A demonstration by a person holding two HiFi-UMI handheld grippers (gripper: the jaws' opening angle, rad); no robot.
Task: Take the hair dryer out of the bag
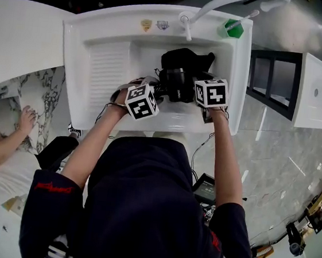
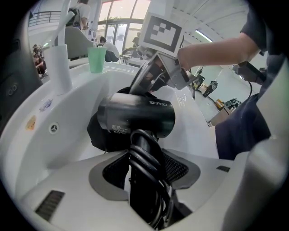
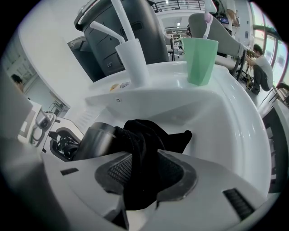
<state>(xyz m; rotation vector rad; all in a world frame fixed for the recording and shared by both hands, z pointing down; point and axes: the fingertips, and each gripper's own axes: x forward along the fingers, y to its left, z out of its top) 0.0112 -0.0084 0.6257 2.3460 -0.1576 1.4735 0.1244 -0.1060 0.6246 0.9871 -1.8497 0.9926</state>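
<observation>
Where the work was done: a white sink [image 1: 99, 60] with a ribbed shelf at its left was seen from above, set beside a white counter [image 1: 21, 34].
Room: glossy grey floor tiles [image 1: 275, 144] were seen at the right, a marbled slab [image 1: 38, 88] at the left, and a second white basin [image 1: 321, 92] past a dark frame.
Sink rim: a green cup [image 1: 231, 28] was stood near the white tap [image 1: 221, 2].
Hair dryer [image 2: 135, 119]: it was held above the sink's bowl, barrel roughly level, with its cord wound round the handle.
Bag [image 3: 144, 135]: black cloth was bunched against one end of the barrel; whether that end was inside it could not be told.
Left gripper [image 2: 144, 153]: its jaws were closed on the cord-wrapped handle.
Right gripper [image 3: 146, 173]: its jaws were set part-way apart, with the bag's cloth hanging between the pads and not seen to be pinched.
Bystander: another person's hand [image 1: 26, 119] was rested on the marbled slab.
</observation>
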